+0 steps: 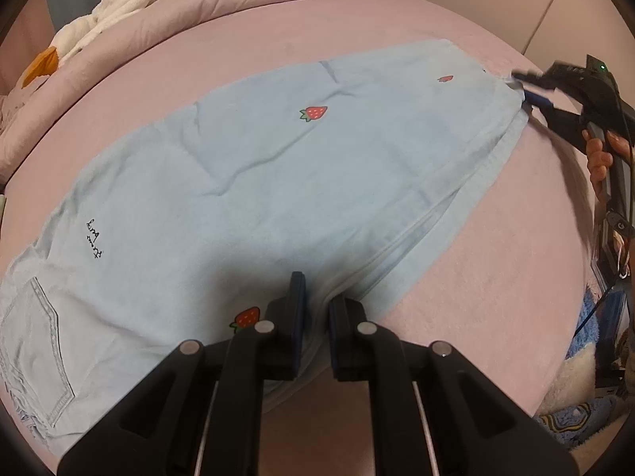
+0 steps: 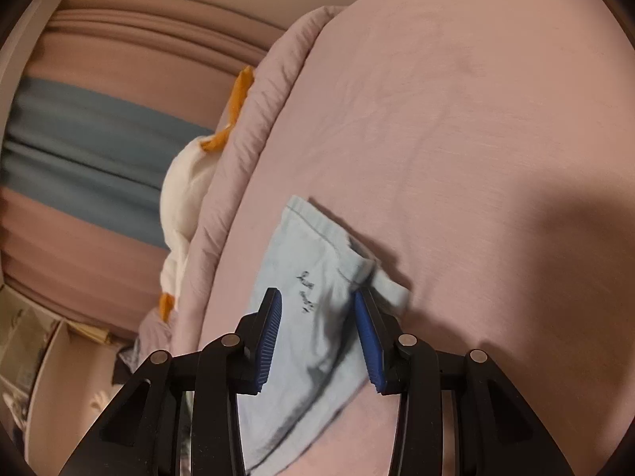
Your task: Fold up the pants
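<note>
At far left, a white plush toy (image 1: pixel 103 12) with orange parts is seen against a rumpled pink quilt (image 1: pixel 238 4). Soft, pale-blue pants (image 1: pixel 258 182), strawberry-embroidered, are spread flat on the smooth pink bedsheet (image 1: pixel 476 277). Their near edge is pinched between the nearly closed left gripper (image 1: pixel 317 313). At right, the hem is flanked by the parted, blue-ribbed right gripper (image 2: pixel 317 309).

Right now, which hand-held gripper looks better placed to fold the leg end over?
Probably the right hand-held gripper: its open jaws straddle the hem corner of the pants. The left hand-held gripper sits midway along the long side edge.
</note>
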The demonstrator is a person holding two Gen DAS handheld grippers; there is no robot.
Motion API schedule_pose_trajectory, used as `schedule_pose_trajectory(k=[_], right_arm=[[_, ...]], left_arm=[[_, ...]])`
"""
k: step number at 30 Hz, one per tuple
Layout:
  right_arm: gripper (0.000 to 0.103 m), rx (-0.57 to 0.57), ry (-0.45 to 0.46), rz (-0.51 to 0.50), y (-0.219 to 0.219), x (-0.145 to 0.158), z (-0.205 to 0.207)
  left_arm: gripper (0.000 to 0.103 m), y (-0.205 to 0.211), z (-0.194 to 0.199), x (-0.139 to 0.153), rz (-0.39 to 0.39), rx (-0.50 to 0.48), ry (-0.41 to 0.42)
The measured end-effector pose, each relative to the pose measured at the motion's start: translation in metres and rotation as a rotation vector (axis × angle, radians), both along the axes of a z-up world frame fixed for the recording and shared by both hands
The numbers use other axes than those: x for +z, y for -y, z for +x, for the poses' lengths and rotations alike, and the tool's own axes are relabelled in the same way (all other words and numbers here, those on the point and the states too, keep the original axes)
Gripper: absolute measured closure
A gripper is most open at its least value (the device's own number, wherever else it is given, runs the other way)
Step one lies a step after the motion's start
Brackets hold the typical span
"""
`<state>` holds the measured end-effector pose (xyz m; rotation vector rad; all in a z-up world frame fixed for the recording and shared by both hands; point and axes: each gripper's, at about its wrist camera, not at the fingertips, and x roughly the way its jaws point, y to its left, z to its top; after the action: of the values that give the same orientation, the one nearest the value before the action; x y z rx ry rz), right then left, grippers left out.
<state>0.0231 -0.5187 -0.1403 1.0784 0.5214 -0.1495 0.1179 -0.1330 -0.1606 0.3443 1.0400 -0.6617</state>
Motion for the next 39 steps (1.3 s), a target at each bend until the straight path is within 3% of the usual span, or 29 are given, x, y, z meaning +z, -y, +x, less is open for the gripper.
schedule_pose_trajectory(k=[1,3,7,9,14,19,20,21,22,24,25,29,30,32,34,36,38,39], right_arm=[[0.094,0.0,-0.015,-0.007,0.003,-0.004,-0.004],[0.097,-0.011,-0.021,-0.003,0.006,-0.005,-0.008],[0.097,-0.026,0.013,0.005,0.009,-0.002,-0.032],[0.097,-0.028,0.009,0.011,0.009,-0.003,-0.04],[0.097,0.005,-0.08,0.043,0.01,-0.025,-0.025],[0.095,0.008,-0.056,0.07,0.018,-0.018,-0.028],[0.092,0.004,-0.05,0.068,0.02,-0.014,-0.032],[0.081,-0.01,-0.046,0.053,0.021,-0.008,-0.036],[0.072,-0.031,-0.046,0.018,0.023,-0.001,-0.042],[0.071,-0.048,-0.041,-0.075,0.021,0.014,-0.049],[0.071,-0.027,-0.034,-0.126,0.015,0.023,-0.048],[0.071,0.157,-0.027,-0.288,-0.03,0.038,-0.013],[0.071,0.204,-0.039,-0.33,-0.044,0.038,-0.002],[0.071,0.295,-0.076,-0.437,-0.08,0.034,0.02],[0.071,0.379,-0.162,-0.568,-0.113,0.024,0.039],[0.072,0.425,-0.262,-0.673,-0.129,0.009,0.05],[0.076,0.445,-0.262,-0.787,-0.138,0.006,0.05],[0.076,0.458,-0.266,-0.79,-0.137,0.007,0.051]], left_arm=[[0.095,0.0,0.0,0.0,-0.008,0.01,0.003],[0.096,-0.003,-0.001,0.003,-0.034,0.028,0.013],[0.097,-0.009,-0.013,0.013,-0.065,0.017,0.051],[0.097,-0.008,-0.019,0.013,-0.038,-0.011,0.071],[0.093,-0.007,-0.016,-0.002,0.003,-0.006,0.056],[0.091,-0.023,-0.019,0.01,-0.07,0.028,0.022],[0.091,-0.029,-0.023,0.015,-0.1,0.028,0.014],[0.087,-0.036,-0.027,0.022,-0.145,0.025,0.008],[0.084,-0.042,-0.03,0.027,-0.177,0.024,0.008],[0.07,-0.059,-0.033,0.037,-0.248,0.05,0.011],[0.068,-0.066,-0.031,0.039,-0.27,0.081,0.014],[0.07,-0.097,-0.005,0.034,-0.368,0.244,-0.027],[0.07,-0.103,0.002,0.028,-0.369,0.289,-0.028],[0.071,-0.11,0.007,0.014,-0.294,0.354,-0.035],[0.075,-0.119,0.006,-0.007,-0.259,0.366,-0.107],[0.079,-0.132,-0.007,-0.01,-0.28,0.336,-0.067],[0.079,-0.144,-0.016,-0.008,-0.291,0.347,-0.079],[0.081,-0.152,-0.019,-0.008,-0.287,0.364,-0.093]])
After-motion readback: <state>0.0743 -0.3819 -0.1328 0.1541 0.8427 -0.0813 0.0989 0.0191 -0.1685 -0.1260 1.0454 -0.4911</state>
